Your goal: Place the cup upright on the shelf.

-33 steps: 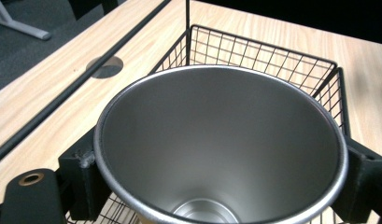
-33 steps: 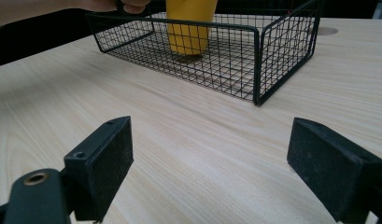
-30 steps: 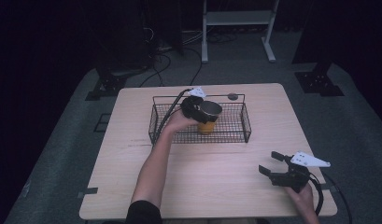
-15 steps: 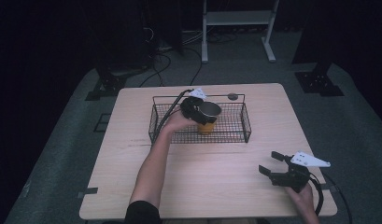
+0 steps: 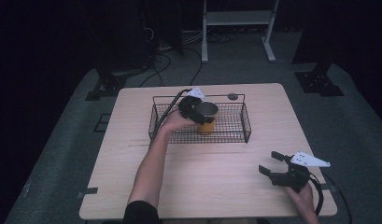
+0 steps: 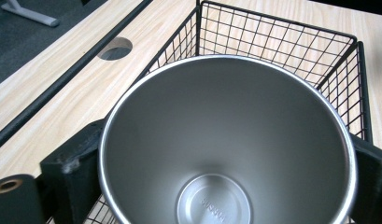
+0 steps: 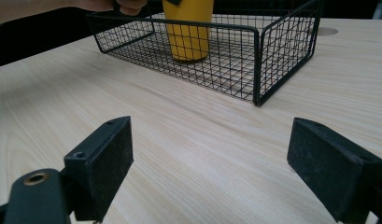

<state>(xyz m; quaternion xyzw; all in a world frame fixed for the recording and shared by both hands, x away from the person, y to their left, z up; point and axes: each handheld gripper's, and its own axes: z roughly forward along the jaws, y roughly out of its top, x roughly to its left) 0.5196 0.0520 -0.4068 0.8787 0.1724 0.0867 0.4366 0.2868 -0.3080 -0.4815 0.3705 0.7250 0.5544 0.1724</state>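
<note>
Yellow cup (image 5: 206,125) with steel inside, upright in wire basket (image 5: 242,122), on basket floor as far as visible from right gripper view. Clamped at the rim between fingers (image 6: 74,170) of left gripper (image 5: 202,113), one finger on each side of the cup wall. Steel interior (image 6: 216,154) open upward, bare, with round stamped bottom directly ahead of the left fingers. Basket wire (image 6: 291,49) just beyond the cup rim, round hole (image 6: 115,48) in the desk farther off and to the left of those fingers.

Right gripper (image 5: 275,166) low over light wooden desk (image 5: 212,182), near the front right corner, well apart from the basket. Fingers (image 7: 104,156) spread wide, grasping nothing, bare wood between them. Basket corner (image 7: 257,65) ahead of the right fingers, cup (image 7: 187,29) behind the mesh, farther ahead and slightly left.
</note>
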